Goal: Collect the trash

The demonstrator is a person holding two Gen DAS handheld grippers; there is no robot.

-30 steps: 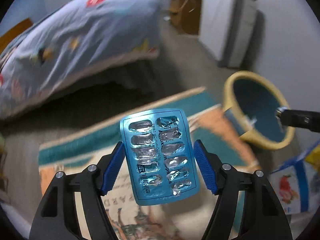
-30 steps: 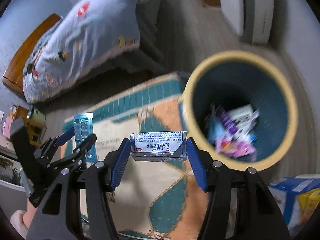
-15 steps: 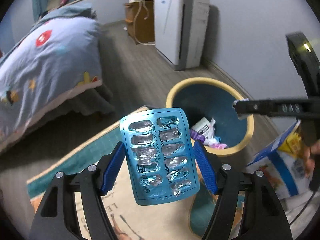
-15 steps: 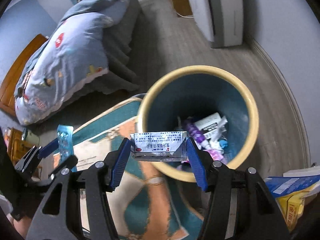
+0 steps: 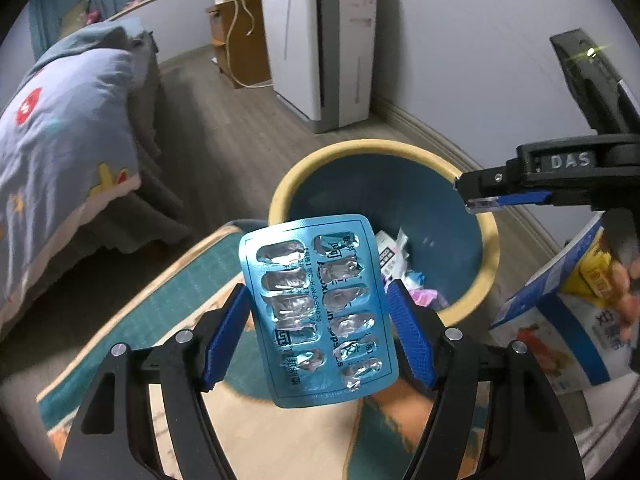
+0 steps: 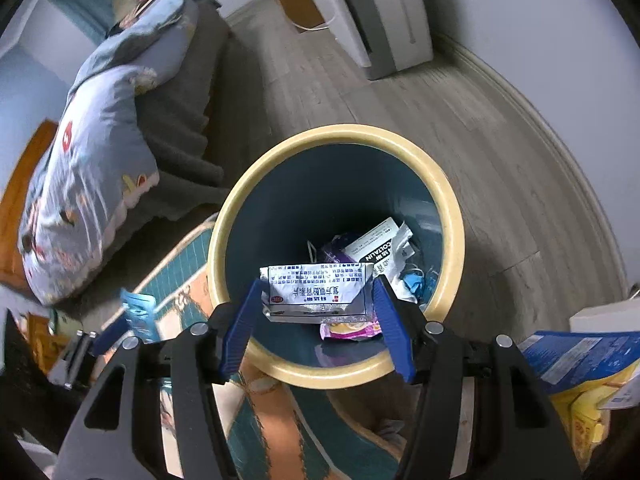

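Observation:
My left gripper (image 5: 318,308) is shut on a blue blister pack (image 5: 316,308) with emptied foil pockets, held upright just short of the bin's near rim. The bin (image 5: 486,240), blue inside with a cream rim, stands on the floor and holds several wrappers (image 6: 380,252). My right gripper (image 6: 316,300) is shut on a white and silver medicine sachet (image 6: 316,294), hanging over the bin's (image 6: 452,200) open mouth. In the right wrist view the left gripper (image 6: 120,324) and its blister pack (image 6: 140,312) show at lower left. The right gripper's fingers (image 5: 504,196) reach in from the right in the left wrist view.
A patterned rug (image 5: 200,272) lies beside the bin. A bed with a blue quilt (image 5: 60,140) fills the left. A white appliance (image 5: 320,40) stands against the far wall. A blue and yellow carton (image 5: 568,312) sits right of the bin, with a person's fingers (image 5: 624,292) near it.
Both grippers have swung toward the bin with their loads. The bin moved from the right edge to the middle of both views, and the right gripper's sachet now hangs over its opening.

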